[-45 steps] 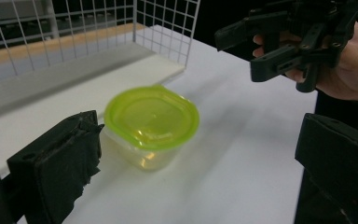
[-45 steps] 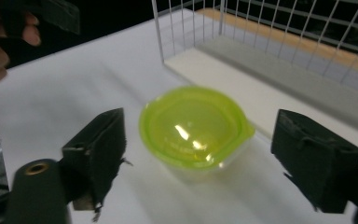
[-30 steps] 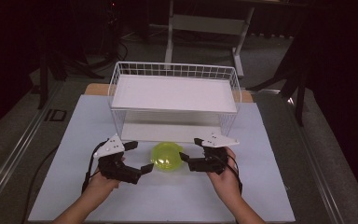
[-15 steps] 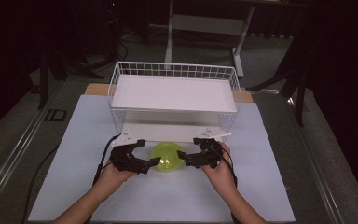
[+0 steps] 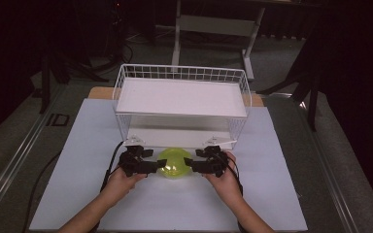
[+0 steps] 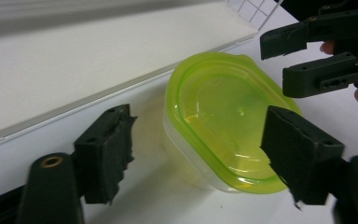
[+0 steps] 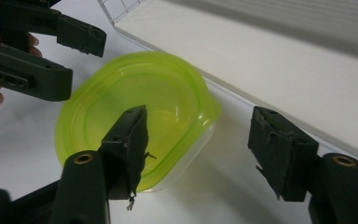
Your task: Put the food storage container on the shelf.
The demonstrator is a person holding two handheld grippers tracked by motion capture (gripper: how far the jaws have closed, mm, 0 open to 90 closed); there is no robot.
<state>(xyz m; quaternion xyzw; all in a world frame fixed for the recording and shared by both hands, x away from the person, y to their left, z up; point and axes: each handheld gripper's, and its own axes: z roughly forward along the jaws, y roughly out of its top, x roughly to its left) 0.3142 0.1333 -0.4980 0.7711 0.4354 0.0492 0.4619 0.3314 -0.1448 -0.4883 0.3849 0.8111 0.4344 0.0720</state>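
Note:
A clear tub with a lime-green lid (image 5: 173, 164) sits on the white mat just in front of the wire rack. My left gripper (image 5: 160, 165) comes at it from the left and my right gripper (image 5: 189, 162) from the right, tips at the lid's edge. In the left gripper view the left gripper (image 6: 203, 158) is open, its jaws straddling the tub (image 6: 219, 116). The right gripper (image 7: 204, 149) is open too, with one jaw over the lid (image 7: 135, 107) and the other beside the tub. Each view shows the other gripper (image 6: 317, 56) (image 7: 32, 51) across the tub.
A white wire rack (image 5: 182, 73) with two flat white shelves stands directly behind the tub, its lower shelf edge (image 6: 98, 84) close to the lid. The white mat (image 5: 272, 194) has bare room on both sides and toward the front edge.
Both grippers have moved forward and inward, closing in on the tub from either side. The tub itself has stayed in place.

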